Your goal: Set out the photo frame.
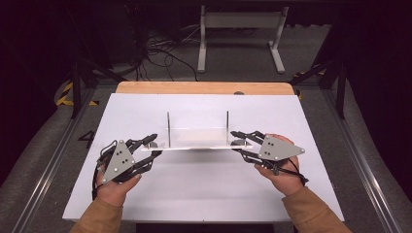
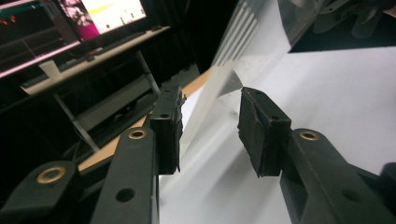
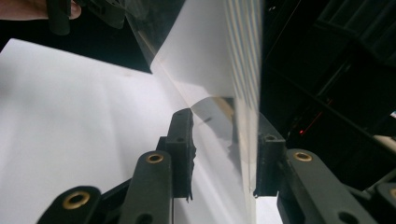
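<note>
A clear acrylic stand (image 1: 197, 146), a flat plate with two thin upright rods, hangs level just above the white table (image 1: 194, 194) and casts a shadow on it. My left gripper (image 1: 154, 145) holds its left end and my right gripper (image 1: 238, 142) its right end, one hand behind each. In the left gripper view the clear plate (image 2: 247, 42) runs in between the jaws of the left gripper (image 2: 212, 126). The right gripper view has the plate (image 3: 205, 56) lying between the two pads of the right gripper (image 3: 224, 149), close against the right one.
A wooden strip (image 1: 204, 87) borders the table's far edge. Beyond it on the floor stand a white metal frame (image 1: 240, 29) and loose cables (image 1: 155, 48). Lit monitors (image 2: 107, 14) sit on a desk off to the side.
</note>
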`<action>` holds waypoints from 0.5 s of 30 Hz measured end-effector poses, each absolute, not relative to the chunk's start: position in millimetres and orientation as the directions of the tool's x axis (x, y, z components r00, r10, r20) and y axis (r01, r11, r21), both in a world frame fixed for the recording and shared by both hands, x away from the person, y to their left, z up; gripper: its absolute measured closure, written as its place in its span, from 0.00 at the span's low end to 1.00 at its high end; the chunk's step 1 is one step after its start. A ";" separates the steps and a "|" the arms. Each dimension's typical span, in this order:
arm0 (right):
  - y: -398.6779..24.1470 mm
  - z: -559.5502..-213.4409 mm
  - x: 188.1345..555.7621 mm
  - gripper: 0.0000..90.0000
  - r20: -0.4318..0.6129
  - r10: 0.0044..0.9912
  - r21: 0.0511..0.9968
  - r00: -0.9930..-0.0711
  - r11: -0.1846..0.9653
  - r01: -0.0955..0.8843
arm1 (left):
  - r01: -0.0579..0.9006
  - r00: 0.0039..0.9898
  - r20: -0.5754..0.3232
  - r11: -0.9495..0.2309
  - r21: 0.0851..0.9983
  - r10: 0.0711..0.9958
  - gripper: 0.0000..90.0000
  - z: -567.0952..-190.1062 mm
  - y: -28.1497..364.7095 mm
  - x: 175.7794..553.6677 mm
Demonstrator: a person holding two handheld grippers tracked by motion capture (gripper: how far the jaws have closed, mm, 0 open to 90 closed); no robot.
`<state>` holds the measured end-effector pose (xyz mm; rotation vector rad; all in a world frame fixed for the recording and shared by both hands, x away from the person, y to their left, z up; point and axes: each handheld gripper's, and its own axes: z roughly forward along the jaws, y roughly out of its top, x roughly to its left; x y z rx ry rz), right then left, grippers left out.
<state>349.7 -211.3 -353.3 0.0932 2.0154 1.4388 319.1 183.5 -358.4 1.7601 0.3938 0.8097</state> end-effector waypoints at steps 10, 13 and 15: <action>-227.1 -312.8 342.2 0.75 -0.421 0.435 0.902 -0.796 0.298 -0.314 | -0.173 0.724 0.311 -0.276 0.946 0.615 0.74 -312.1 180.3 314.6; -231.6 -308.1 335.2 0.76 -0.419 0.445 0.903 -0.791 0.299 -0.309 | -0.183 0.711 0.322 -0.278 0.943 0.625 0.78 -305.5 179.8 309.0; -233.5 -304.9 328.6 0.78 -0.408 0.444 0.907 -0.798 0.292 -0.302 | -0.182 0.719 0.307 -0.257 0.949 0.624 0.80 -302.3 181.8 308.0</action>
